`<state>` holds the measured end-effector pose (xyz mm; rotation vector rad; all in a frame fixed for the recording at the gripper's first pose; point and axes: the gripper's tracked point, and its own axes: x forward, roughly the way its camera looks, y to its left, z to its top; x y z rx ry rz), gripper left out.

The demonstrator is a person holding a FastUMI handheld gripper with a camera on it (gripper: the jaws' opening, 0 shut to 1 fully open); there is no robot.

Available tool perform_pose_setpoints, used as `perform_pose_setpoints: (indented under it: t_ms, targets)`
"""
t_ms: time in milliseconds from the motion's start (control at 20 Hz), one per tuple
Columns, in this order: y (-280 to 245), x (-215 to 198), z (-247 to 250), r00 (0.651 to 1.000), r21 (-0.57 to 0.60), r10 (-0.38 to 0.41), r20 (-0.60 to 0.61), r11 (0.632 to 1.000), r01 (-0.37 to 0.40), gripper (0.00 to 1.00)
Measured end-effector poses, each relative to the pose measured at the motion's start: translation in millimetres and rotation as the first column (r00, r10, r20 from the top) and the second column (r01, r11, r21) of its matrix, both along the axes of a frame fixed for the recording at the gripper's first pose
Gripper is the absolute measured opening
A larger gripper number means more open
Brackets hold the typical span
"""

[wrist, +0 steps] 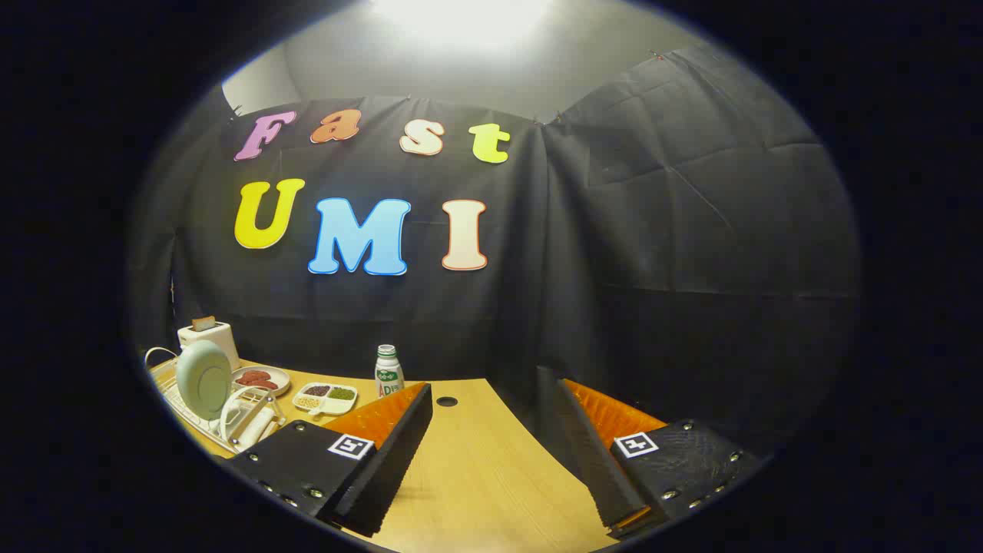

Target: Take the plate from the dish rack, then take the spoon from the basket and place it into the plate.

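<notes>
A pale round plate [203, 379] stands on edge in a white wire dish rack [230, 421] far to the left of my fingers, on the wooden table [476, 468]. My gripper [491, 453] is open, held above the table, with bare tabletop between the two fingers. The rack lies beyond and to the left of the left finger [392, 453]. I cannot make out a spoon or a basket from here.
Behind the rack stands a white toaster [209, 336] with a slice of bread in it. To the rack's right are a small dish of reddish food [261, 379], a divided tray of beans [326, 397] and a small white bottle [388, 370]. A cable hole [446, 401] marks the table.
</notes>
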<state>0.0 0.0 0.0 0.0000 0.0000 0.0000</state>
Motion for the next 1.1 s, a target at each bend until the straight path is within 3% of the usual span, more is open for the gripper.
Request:
perform_pose_setpoints:
  t_ms: [250,650,850,1100]
  targets:
    - [99,-30,25,0.997,0.025,0.056,-0.056,0.998,-0.055,0.99]
    - [285,-38,40,0.964,0.095,0.25,-0.093,0.966,-0.242,0.98]
    - [358,-26,19,0.927,0.125,0.34,-0.158,0.938,-0.322,0.98]
    - [418,4,-36,0.876,0.213,0.388,-0.287,0.917,-0.337,0.98]
